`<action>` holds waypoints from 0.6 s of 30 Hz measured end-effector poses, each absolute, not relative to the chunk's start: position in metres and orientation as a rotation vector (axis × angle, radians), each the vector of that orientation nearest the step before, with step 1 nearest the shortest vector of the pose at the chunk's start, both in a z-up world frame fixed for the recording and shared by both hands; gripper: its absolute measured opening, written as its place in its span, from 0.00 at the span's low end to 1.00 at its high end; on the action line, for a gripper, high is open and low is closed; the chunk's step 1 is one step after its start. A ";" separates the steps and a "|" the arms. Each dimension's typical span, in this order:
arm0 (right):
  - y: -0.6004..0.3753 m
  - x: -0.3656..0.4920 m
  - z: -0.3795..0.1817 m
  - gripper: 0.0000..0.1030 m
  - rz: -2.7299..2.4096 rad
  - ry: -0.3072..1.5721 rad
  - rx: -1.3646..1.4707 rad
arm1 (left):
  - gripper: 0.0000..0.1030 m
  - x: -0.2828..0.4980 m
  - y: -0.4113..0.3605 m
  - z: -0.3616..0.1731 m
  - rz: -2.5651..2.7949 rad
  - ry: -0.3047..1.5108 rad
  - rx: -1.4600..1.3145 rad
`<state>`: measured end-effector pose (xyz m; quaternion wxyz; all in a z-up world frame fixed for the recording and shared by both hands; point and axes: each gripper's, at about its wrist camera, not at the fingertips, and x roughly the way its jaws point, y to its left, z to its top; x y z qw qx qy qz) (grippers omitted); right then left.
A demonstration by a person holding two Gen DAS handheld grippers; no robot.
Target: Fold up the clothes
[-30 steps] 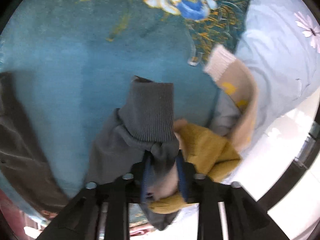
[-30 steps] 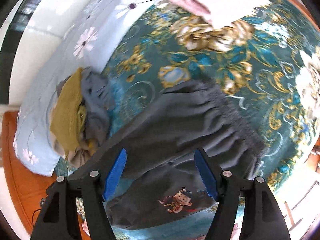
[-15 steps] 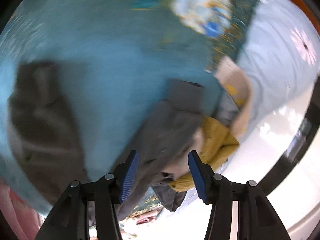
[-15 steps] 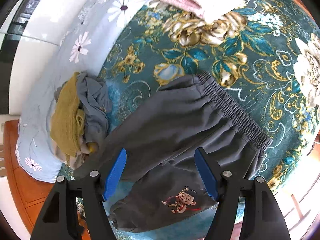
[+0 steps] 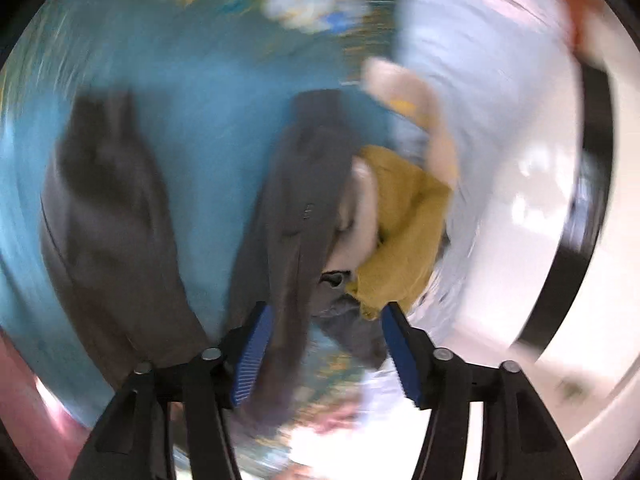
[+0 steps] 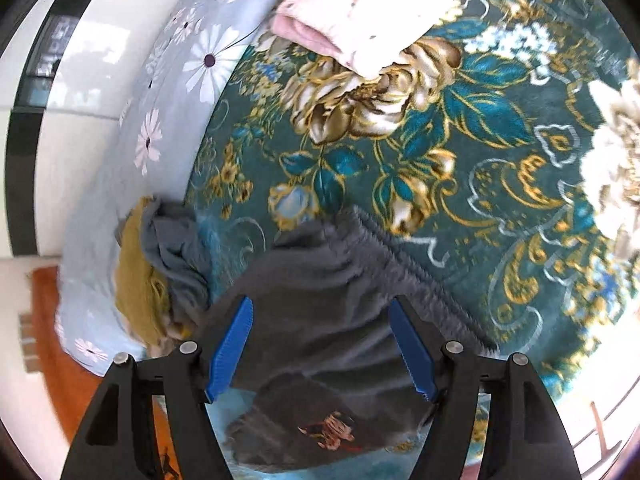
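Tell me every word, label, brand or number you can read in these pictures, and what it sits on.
No readable text in either view.
Dark grey trousers: a cartoon print near the bottom edge, blurred; a picture, with no letters I can make out.
Pile of clothes: blurred by motion in the left view; no label legible.
Flowered blanket and daisy-patterned sheet: patterns only, no writing.

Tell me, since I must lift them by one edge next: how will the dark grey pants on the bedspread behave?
The dark grey pants will probably go limp and hang: they lie flat with soft creases. The gathered elastic waistband looks thicker, likely the firmer hold. They seem light, so they may slide across the bedspread if pushed.
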<state>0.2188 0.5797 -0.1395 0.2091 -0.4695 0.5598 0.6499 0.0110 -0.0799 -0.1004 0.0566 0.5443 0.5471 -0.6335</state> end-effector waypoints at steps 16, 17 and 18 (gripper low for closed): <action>0.633 0.173 -0.250 0.54 1.724 1.768 -1.544 | 0.62 0.054 0.009 -0.010 -2.238 0.670 1.585; 0.635 0.171 -0.256 0.53 1.716 1.776 -1.556 | 0.62 0.053 0.006 -0.008 -2.221 0.679 1.573; 0.636 0.169 -0.262 0.53 1.707 1.786 -1.567 | 0.62 0.052 0.002 -0.007 -2.202 0.695 1.565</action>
